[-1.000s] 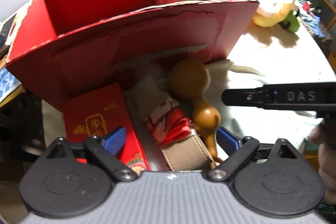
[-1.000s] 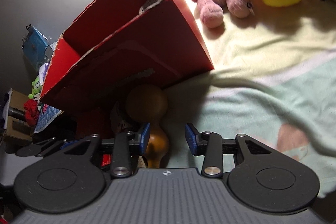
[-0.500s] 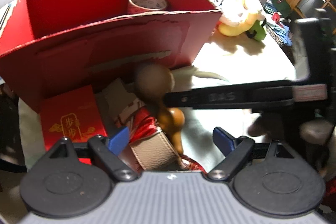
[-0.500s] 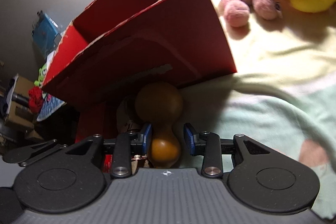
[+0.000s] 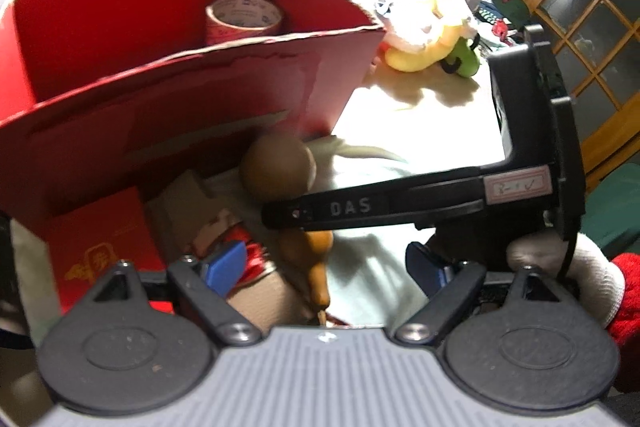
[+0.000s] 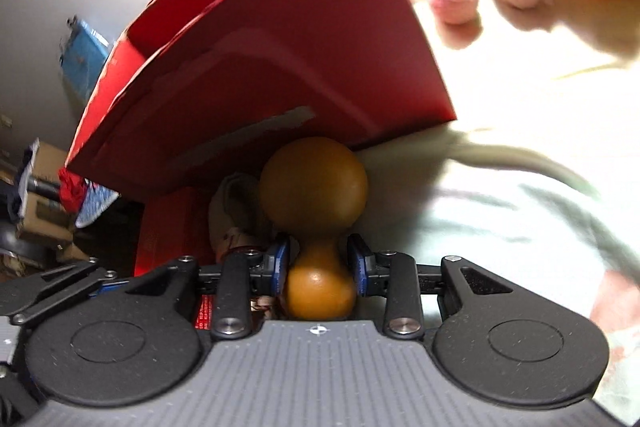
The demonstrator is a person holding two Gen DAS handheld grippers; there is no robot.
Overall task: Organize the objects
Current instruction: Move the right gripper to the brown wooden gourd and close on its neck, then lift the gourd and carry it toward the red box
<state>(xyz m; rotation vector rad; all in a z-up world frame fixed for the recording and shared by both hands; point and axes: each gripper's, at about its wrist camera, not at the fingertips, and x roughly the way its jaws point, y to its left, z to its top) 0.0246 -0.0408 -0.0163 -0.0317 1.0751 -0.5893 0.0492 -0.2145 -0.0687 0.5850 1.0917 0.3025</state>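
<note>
Now, right tongs: my right gripper (image 6: 320,273) has its blue pads (image 6: 280,267) closed in on the narrow waist of the wooden gourd (image 6: 314,187), one pad on each side, apparently touching it.
Why the waist: I judge it the safest place, since the bulbs above and below keep the smooth wood from sliding out.
Gourd position: it lies just in front of the red cardboard box (image 6: 288,39), big bulb toward the box wall, on the pale cloth (image 6: 500,219).
Left tongs: my left gripper (image 5: 326,265) stands wide open and holds nothing; its left pad (image 5: 224,263) hangs over the clutter, near a red tassel (image 5: 256,255) and a beige strap (image 5: 260,297).
Neighbours: a red envelope (image 5: 100,239) leans by the box front, beside the gourd.
Box contents: a roll of tape (image 5: 244,19) already sits inside.
Further out: plush toys (image 5: 432,35) lie beyond the box.
Next, as I judge: lift the gourd over the torn rim.
</note>
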